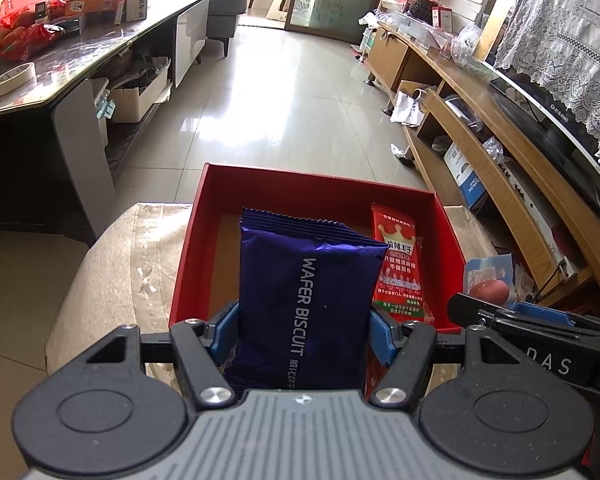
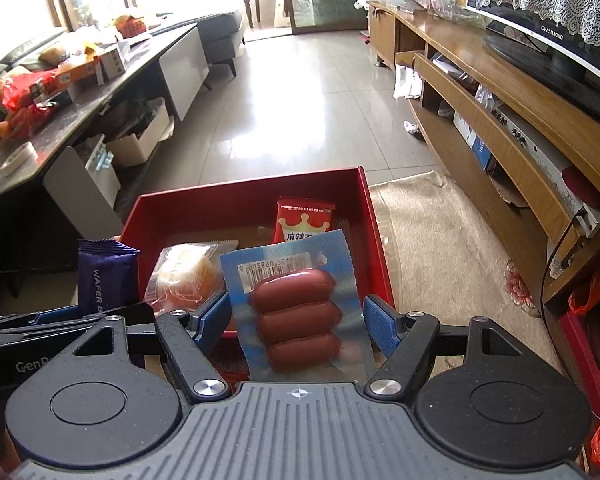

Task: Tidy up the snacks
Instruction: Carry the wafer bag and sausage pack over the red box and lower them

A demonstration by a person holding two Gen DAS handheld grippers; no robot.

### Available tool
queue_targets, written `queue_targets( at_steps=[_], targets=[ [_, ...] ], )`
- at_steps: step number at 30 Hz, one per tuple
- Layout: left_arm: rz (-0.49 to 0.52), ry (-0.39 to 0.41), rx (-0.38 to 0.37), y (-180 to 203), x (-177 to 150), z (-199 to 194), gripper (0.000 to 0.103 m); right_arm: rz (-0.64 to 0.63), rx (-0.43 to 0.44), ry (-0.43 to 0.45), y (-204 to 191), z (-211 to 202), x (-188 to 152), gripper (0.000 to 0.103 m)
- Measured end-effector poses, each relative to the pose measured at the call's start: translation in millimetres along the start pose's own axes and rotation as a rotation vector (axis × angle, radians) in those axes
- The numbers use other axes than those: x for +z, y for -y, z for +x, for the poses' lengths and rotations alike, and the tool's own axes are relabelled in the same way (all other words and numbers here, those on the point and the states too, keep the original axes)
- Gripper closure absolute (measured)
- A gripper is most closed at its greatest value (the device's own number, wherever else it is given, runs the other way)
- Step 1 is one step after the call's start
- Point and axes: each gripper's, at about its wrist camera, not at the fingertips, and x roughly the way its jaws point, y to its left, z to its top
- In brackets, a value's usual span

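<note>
The wafer biscuit pack (image 1: 306,300), dark blue and foil-shiny, sits clamped between the blue pads of your left gripper (image 1: 305,330). In the left wrist view its long axis runs straight away from the gripper, the crimped end pointing forward over the red box (image 1: 320,192) and the other end tucked back toward the gripper body. The printed lettering runs along that same axis. Just ahead and right of your fingers, a red spicy-snack packet (image 1: 398,260) lies flat on the box floor, its length also pointing away from you. The box rests on a beige cushioned stool (image 1: 112,264). At the right edge, your right gripper (image 1: 512,312) reaches in with a sausage pack (image 1: 488,276) showing above it.

In the right wrist view, your right gripper (image 2: 296,326) holds the sausage pack (image 2: 296,308) across its width, both pads touching the blue film edges. Three sausages lie crosswise, stacked along the pack's long axis, which points forward and slightly left, with the barcode end farthest from you above the red box (image 2: 252,196). Ahead and left of the fingers, a clear-wrapped round bun (image 2: 188,276) rests in the box; directly beyond the pack's far end lies the red packet (image 2: 306,218). To the left, your left gripper (image 2: 60,320) holds the wafer pack (image 2: 106,276) upright.
</note>
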Motion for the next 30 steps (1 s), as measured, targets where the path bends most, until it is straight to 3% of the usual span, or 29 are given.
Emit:
queue_targets(
  at_steps=[12,30],
  targets=[
    [-0.02,0.007,0.005,0.4,10.9,6.4,0.041,0.008,-0.012,-0.001,0.1,12.6,10.7,0.025],
    [-0.046,0.006,0.046,2.7,35.1,45.7,0.042,0.028,-0.004,-0.008,5.2,47.7,32.4,0.025]
  ],
)
